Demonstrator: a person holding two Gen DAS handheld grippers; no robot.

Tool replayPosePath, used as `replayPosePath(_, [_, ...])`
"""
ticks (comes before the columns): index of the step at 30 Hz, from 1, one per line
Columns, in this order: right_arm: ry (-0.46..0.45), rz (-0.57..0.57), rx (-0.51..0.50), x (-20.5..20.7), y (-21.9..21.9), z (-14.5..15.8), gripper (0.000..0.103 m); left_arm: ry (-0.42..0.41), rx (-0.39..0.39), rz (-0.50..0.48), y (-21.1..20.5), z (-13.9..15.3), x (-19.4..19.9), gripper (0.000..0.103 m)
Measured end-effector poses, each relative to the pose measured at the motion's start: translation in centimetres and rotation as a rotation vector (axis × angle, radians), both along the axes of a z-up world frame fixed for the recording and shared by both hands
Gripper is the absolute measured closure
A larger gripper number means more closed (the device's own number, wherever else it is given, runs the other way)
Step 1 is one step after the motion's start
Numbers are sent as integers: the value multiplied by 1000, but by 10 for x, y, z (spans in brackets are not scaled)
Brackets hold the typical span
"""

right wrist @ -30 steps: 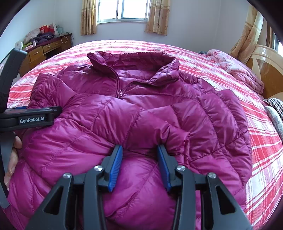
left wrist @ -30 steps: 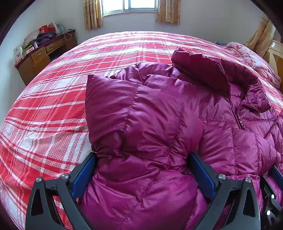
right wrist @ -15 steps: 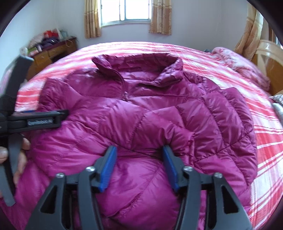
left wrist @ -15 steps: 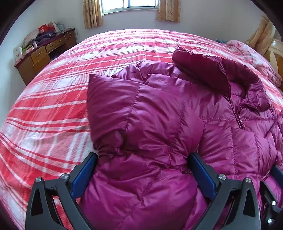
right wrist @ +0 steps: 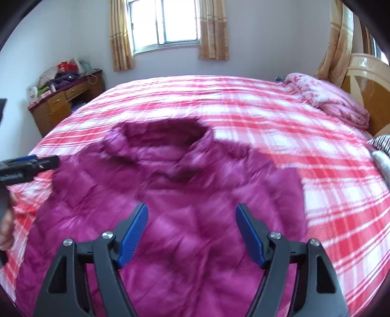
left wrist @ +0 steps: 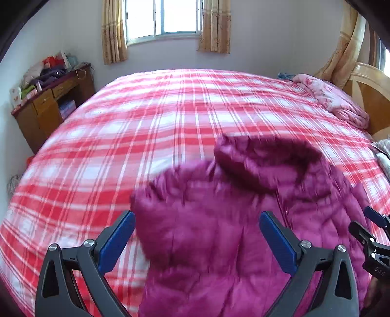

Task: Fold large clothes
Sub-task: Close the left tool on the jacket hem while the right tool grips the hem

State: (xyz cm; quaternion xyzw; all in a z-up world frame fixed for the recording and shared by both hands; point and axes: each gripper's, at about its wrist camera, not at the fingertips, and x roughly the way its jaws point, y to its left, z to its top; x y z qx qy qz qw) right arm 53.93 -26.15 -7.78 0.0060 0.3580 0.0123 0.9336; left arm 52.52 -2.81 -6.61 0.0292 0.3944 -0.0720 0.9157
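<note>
A magenta quilted down jacket (left wrist: 219, 243) lies blurred on the red and white plaid bed cover (left wrist: 146, 126), collar (right wrist: 165, 136) at its far side. My left gripper (left wrist: 197, 215) hangs above the jacket's left part, wide open; its pads touch nothing, and the left pad is over bare cover. My right gripper (right wrist: 192, 208) hovers over the jacket's (right wrist: 195, 195) front, jaws opening, no fabric pressed between the pads. Each gripper shows in the other's view: the right gripper (left wrist: 375, 226) at the right edge, the left gripper (right wrist: 29, 164) at the left edge, a hand (right wrist: 7, 224) below it.
A wooden desk (left wrist: 48, 107) piled with clutter stands by the far left wall. A pink blanket (left wrist: 334, 100) lies bunched by the wooden headboard (left wrist: 373, 97) at the right. Striped cloth (right wrist: 381, 143) sits at the bed's right edge. A curtained window (right wrist: 178, 22) is behind.
Both grippers have risen and drawn back from the jacket. The right jaws have widened and let go of the fold they pinched. The jacket no longer fills the left jaws.
</note>
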Motion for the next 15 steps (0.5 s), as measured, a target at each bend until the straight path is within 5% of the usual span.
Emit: replayPosePath(15, [63, 29, -89, 116, -18, 11, 27, 64, 95, 2, -54, -32, 116, 1])
